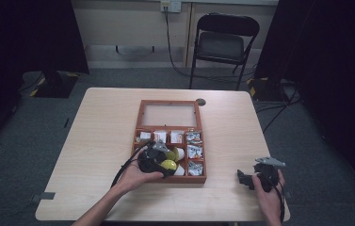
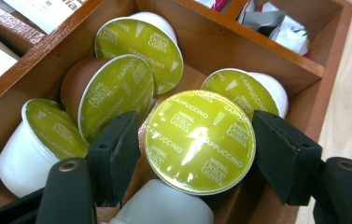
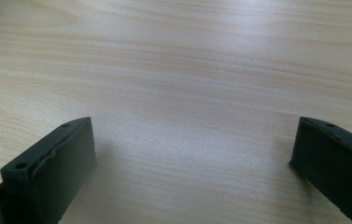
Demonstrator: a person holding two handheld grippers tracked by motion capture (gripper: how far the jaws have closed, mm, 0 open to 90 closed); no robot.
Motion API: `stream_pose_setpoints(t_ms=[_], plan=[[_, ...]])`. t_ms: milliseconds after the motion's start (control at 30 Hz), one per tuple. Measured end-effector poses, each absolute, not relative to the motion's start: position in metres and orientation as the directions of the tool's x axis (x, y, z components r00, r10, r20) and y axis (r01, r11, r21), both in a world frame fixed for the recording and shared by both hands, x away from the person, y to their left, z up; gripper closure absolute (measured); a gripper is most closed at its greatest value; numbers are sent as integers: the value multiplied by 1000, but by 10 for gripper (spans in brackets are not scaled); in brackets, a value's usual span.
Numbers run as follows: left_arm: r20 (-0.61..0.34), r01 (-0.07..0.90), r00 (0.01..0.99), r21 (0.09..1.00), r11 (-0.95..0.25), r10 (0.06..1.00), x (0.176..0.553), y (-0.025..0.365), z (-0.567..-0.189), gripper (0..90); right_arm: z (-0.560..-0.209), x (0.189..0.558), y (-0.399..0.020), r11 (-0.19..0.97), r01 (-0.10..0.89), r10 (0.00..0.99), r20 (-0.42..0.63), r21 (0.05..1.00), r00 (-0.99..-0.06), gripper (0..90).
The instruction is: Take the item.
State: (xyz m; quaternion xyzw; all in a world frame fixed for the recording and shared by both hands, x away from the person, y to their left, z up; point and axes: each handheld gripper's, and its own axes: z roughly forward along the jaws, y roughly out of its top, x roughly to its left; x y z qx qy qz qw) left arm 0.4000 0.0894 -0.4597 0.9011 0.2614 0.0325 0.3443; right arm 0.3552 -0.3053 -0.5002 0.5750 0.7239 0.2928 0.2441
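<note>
We find a pale wooden bench carrying an open wooden box, its glazed lid laid back and its tray split into compartments. The left claw reaches into the large near-left compartment, where several green-lidded coffee capsules lie loose. One capsule sits between its jaws, foil lid facing the camera; the pads stand at or just off its rim, and we cannot confirm firm contact. The right claw rests wide open and empty over bare bench, well right of the box.

Risk, in our judgement: the round, tilted capsule may pivot or slip out if pinched off-centre, and neighbouring capsules touching it may be dragged or toppled on lifting.

The left hand cups its claw from the near side, angled down into the tray
</note>
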Motion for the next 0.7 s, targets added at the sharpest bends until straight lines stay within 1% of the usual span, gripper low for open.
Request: stream_pose_setpoints(t_ms=[200, 500, 700], plan=[[-122, 462, 859, 605, -648, 498, 405, 85, -461, 326, -500, 355, -305, 166, 690, 976, -17, 705, -218, 0], [-105, 463, 857, 585, -666, 504, 408, 82, -462, 324, -500, 355, -305, 166, 690, 976, -17, 705, -218, 0], [-115, 469, 856, 586, -661, 504, 409, 82, -463, 330, -500, 355, -305, 167, 690, 976, -17, 705, -218, 0]])
